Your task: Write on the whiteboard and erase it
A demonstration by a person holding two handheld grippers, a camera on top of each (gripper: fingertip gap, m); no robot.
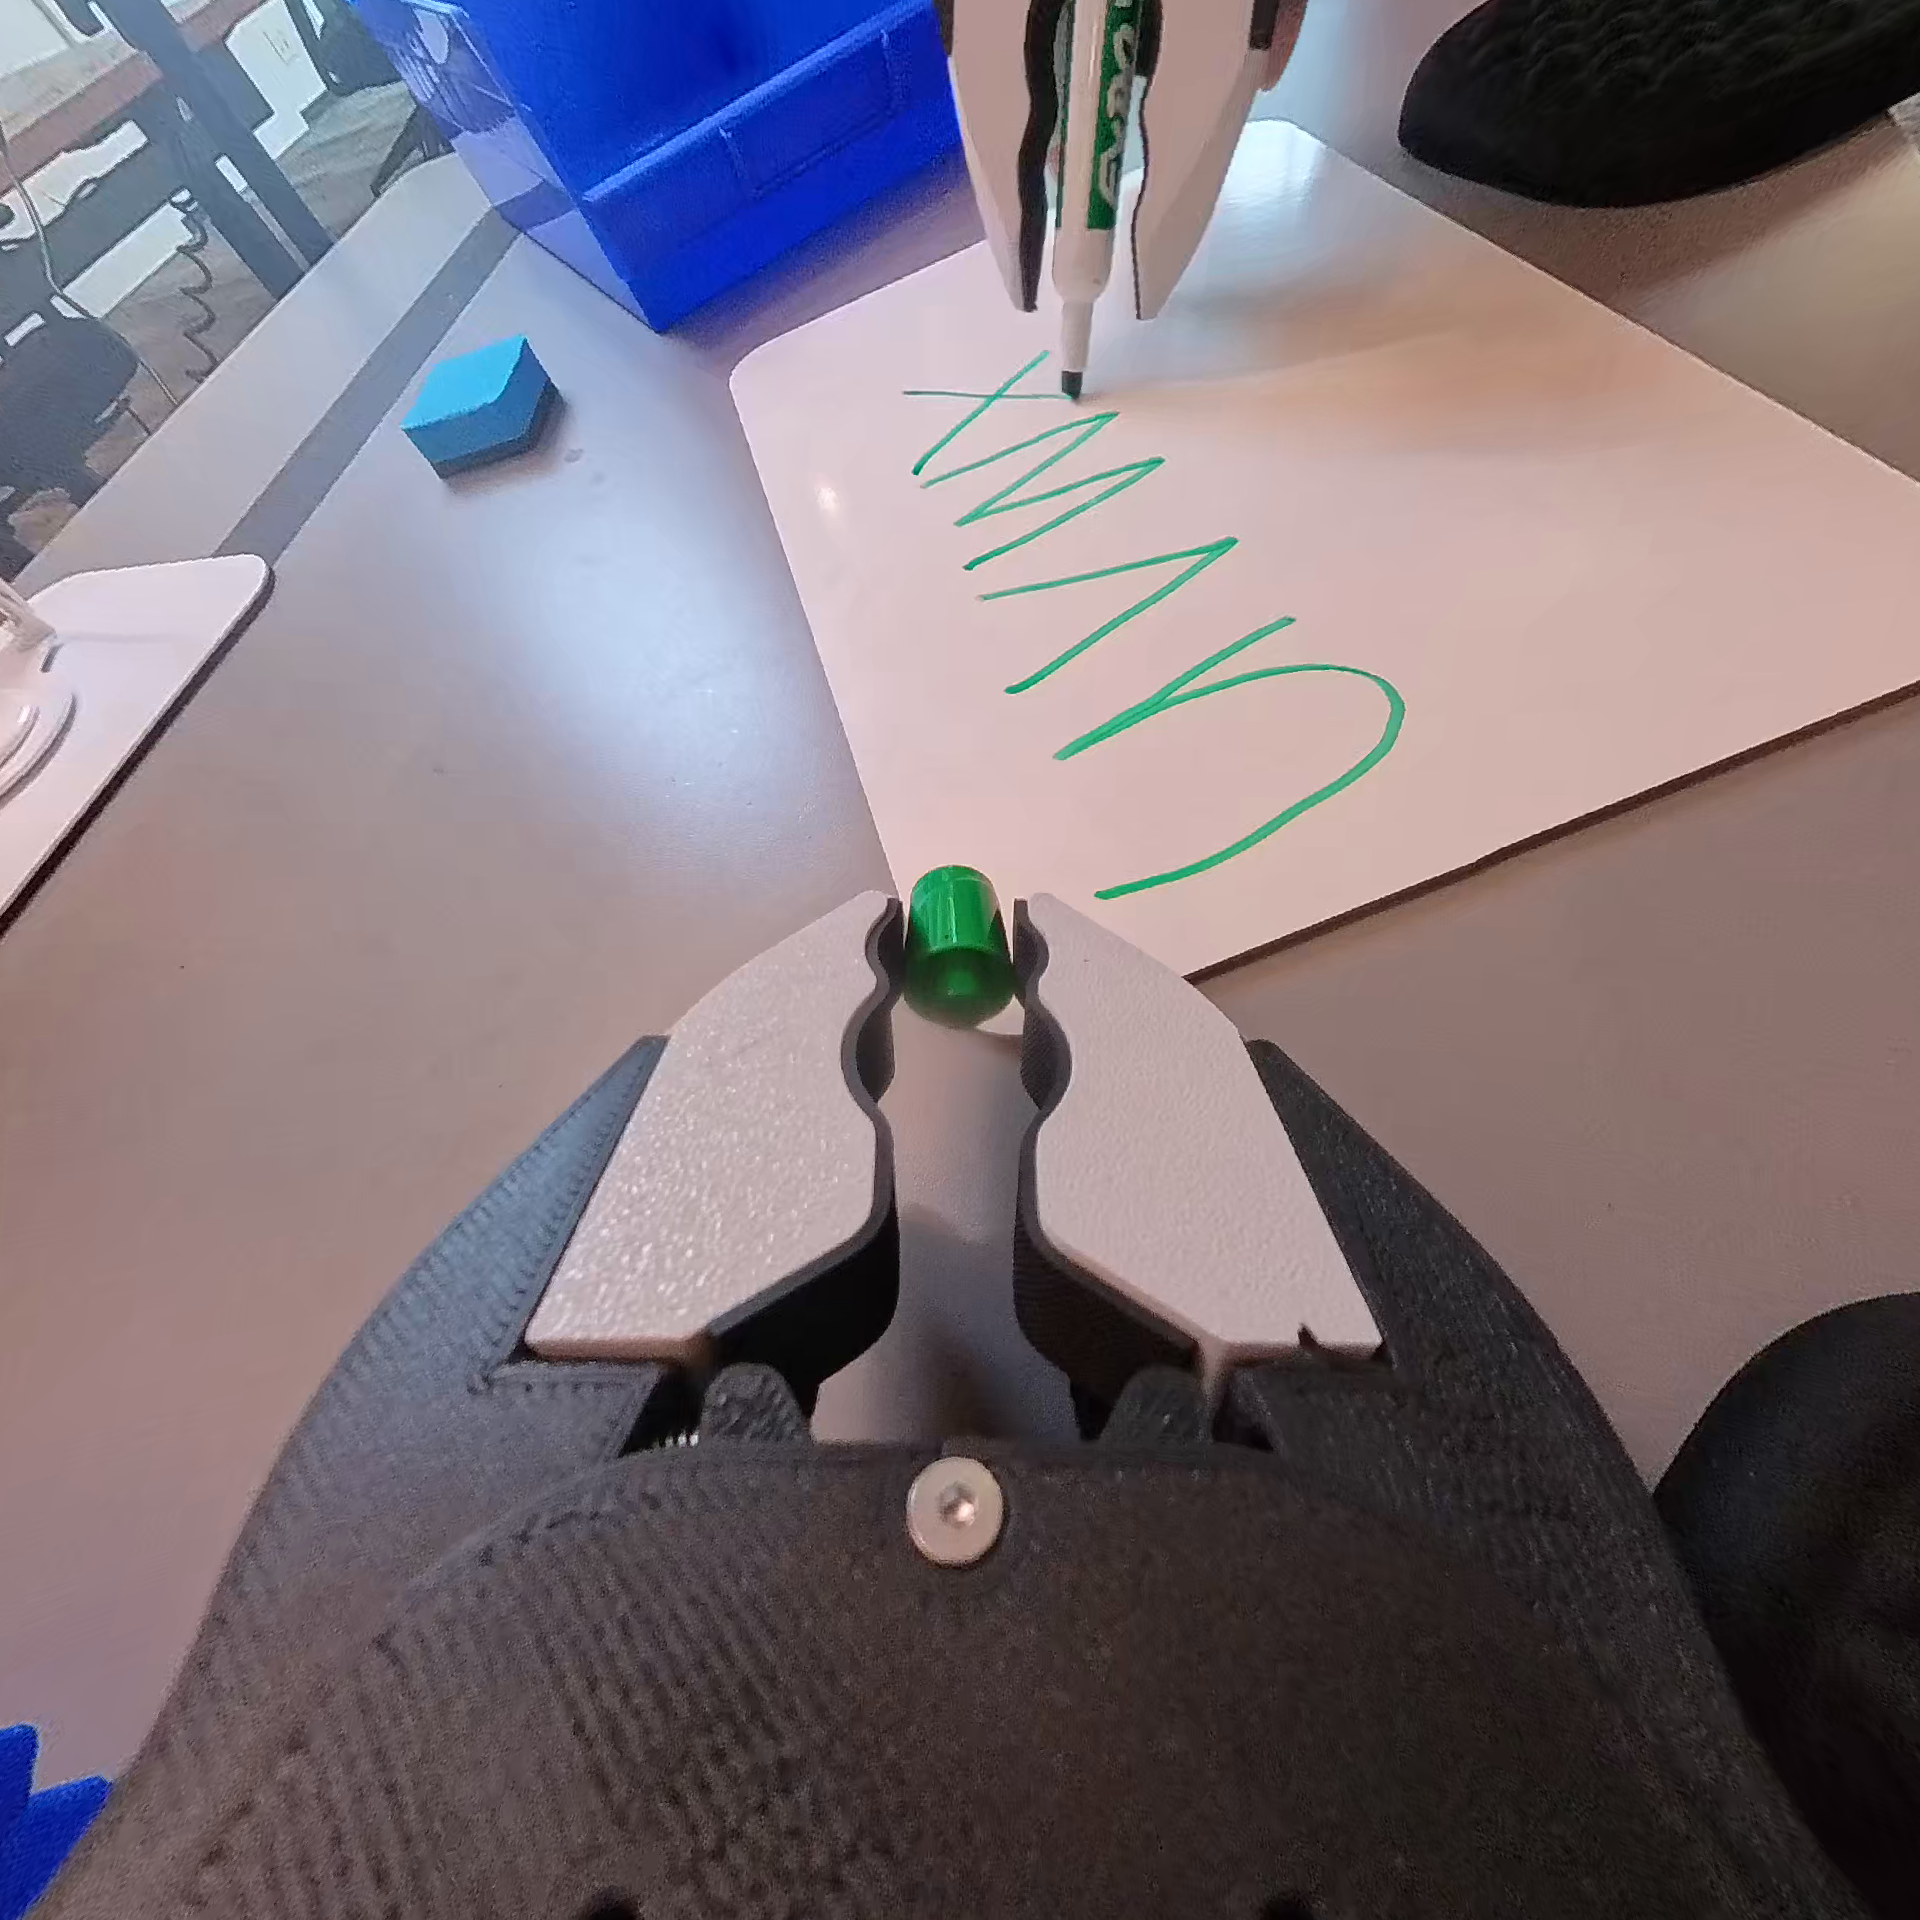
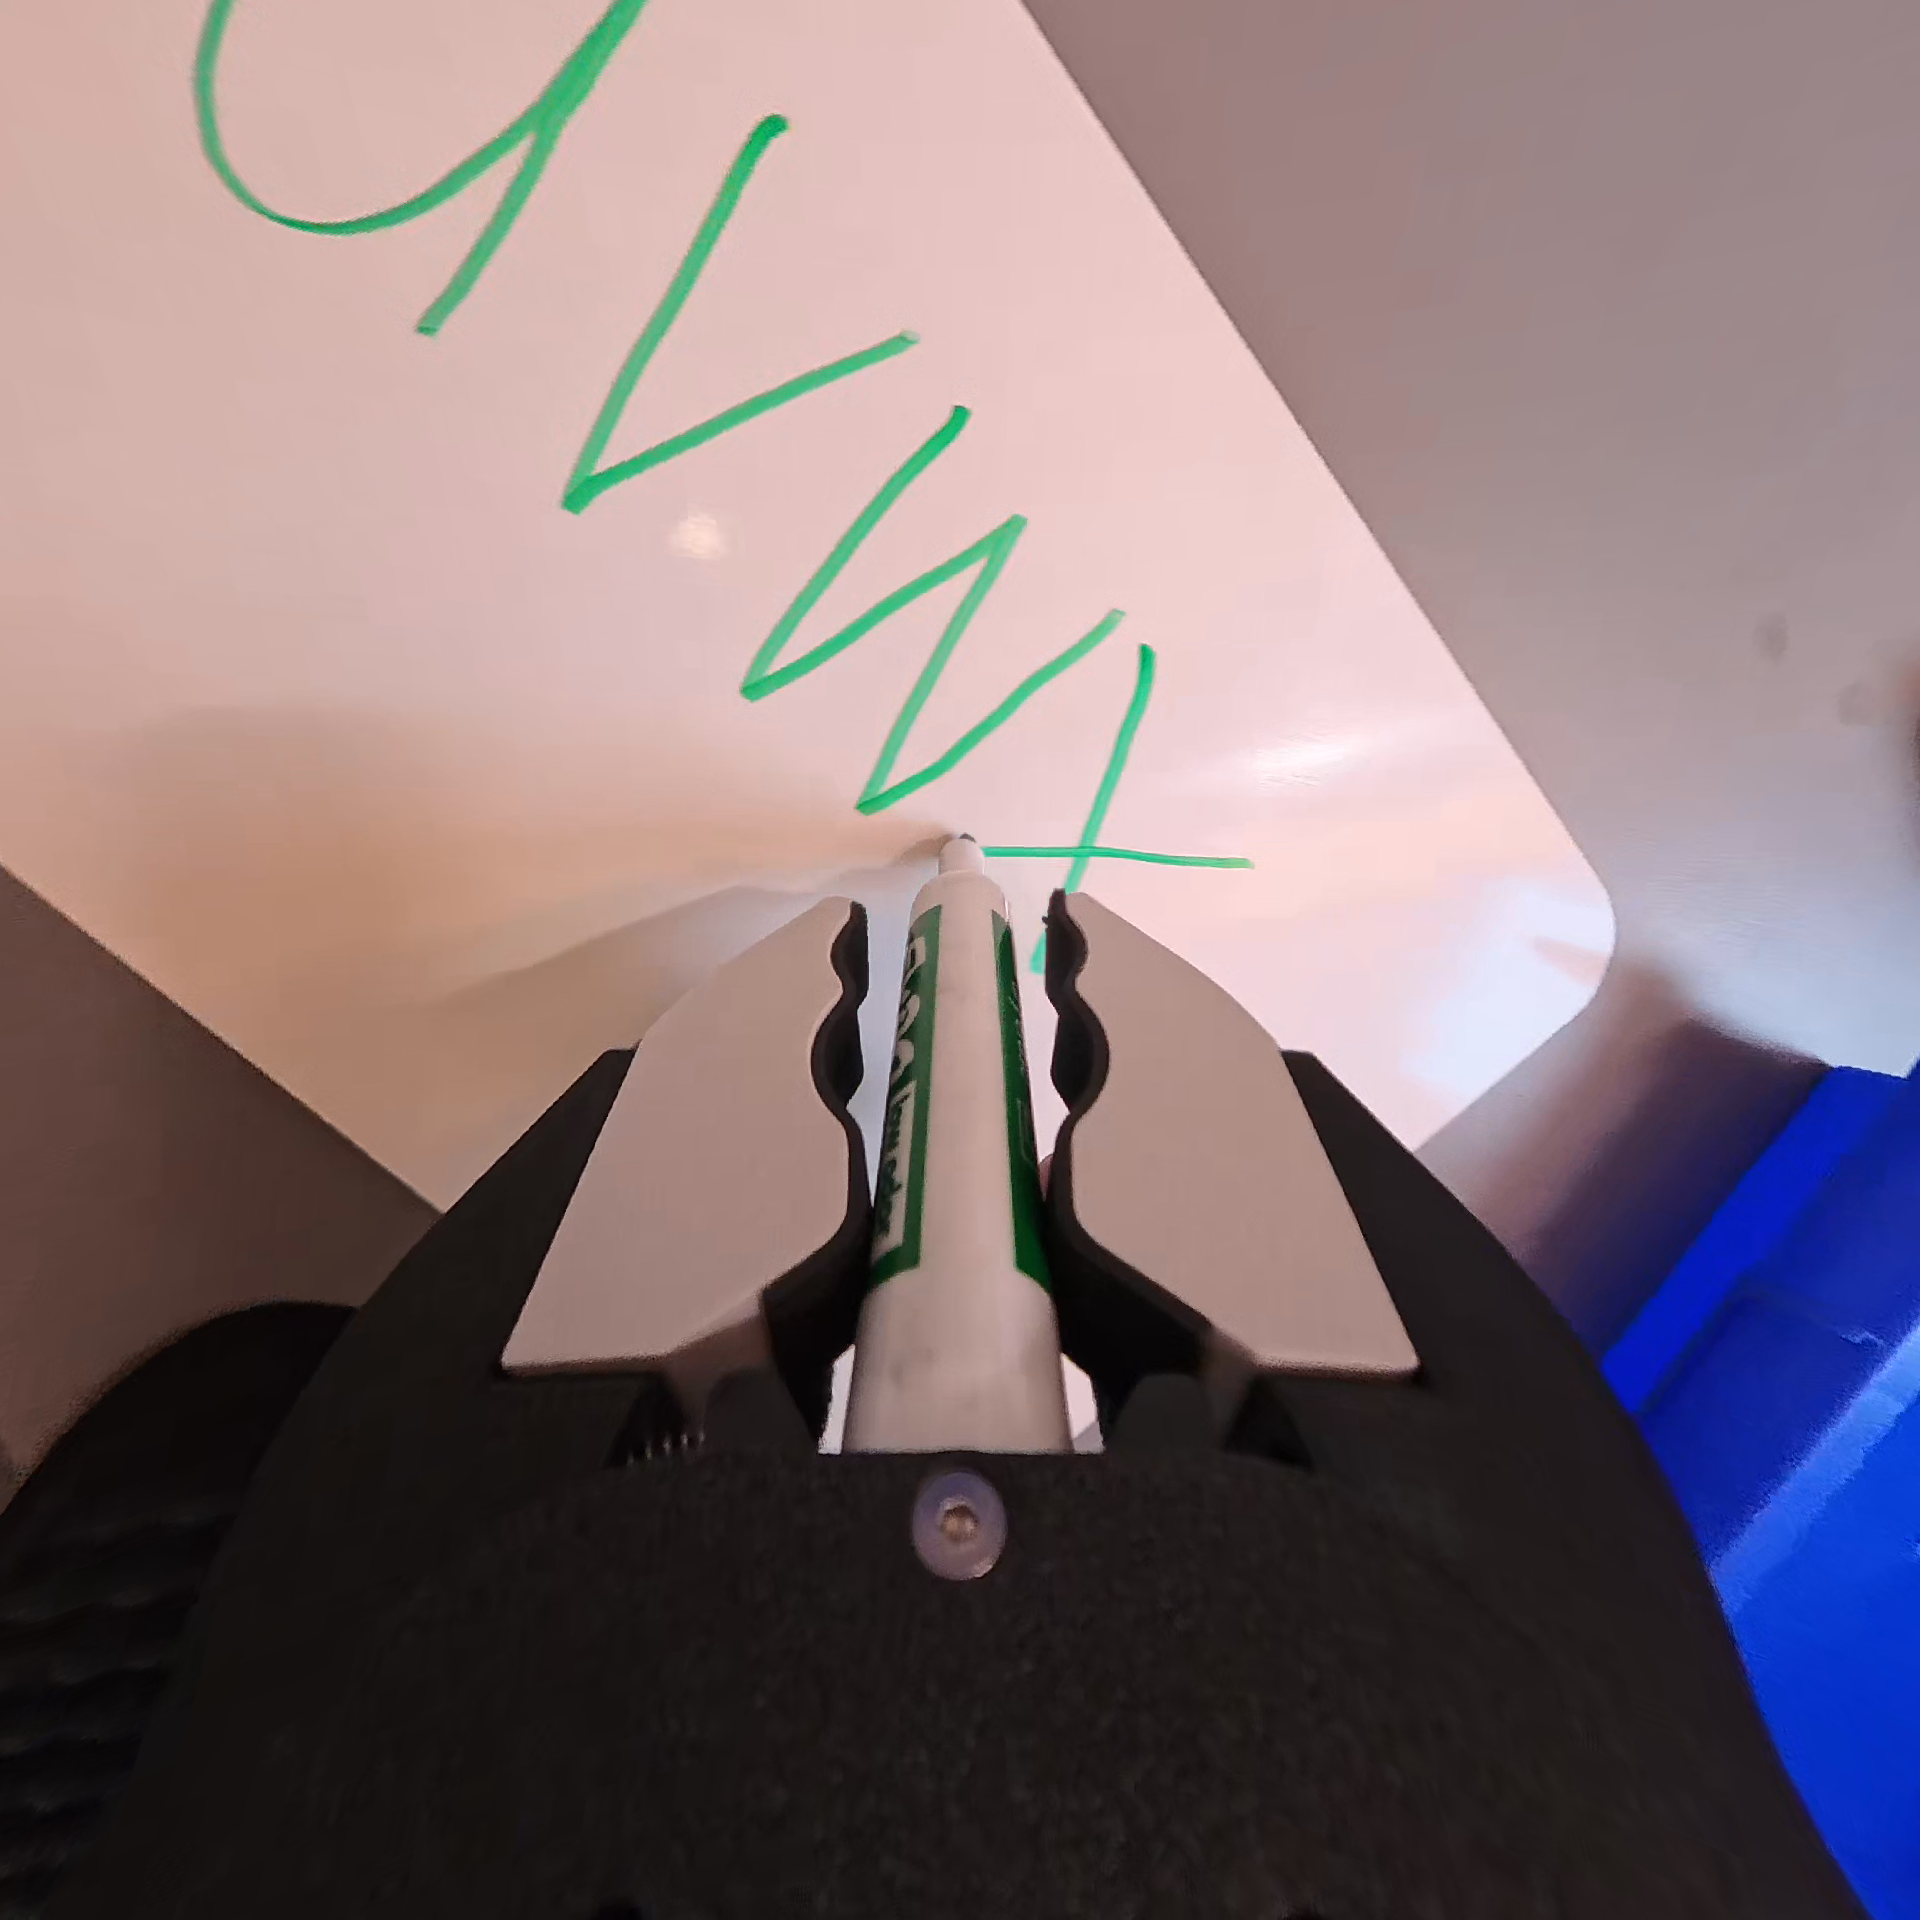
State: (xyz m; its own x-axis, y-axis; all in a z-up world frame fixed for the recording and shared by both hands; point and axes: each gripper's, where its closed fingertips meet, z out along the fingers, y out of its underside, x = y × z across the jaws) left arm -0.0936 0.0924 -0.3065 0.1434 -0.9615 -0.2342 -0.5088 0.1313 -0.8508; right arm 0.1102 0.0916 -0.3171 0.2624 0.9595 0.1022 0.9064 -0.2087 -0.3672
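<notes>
A white whiteboard [image 1: 1507, 582] lies flat on the grey table and bears several green strokes [image 1: 1101, 499]. My right gripper [image 1: 1086, 307] is shut on a white and green marker [image 1: 1086, 177], held upright with its tip on the board near the far corner. In the right wrist view that gripper [image 2: 956, 914] holds the marker [image 2: 951, 1195], its tip at the end of a green line [image 2: 1122, 854] on the board [image 2: 416, 623]. My left gripper [image 1: 956, 914] is shut on the green marker cap [image 1: 954, 961] at the board's near corner.
A blue foam eraser [image 1: 480, 405] lies on the table left of the board. A blue bin [image 1: 707, 135] stands behind it, also at the right in the right wrist view [image 2: 1787, 1403]. A second white board [image 1: 114, 675] lies at the left edge. Spacing between my two grippers at the tips: around 20 cm. To the blue foam eraser [image 1: 480, 405]: right tips about 20 cm, left tips about 35 cm.
</notes>
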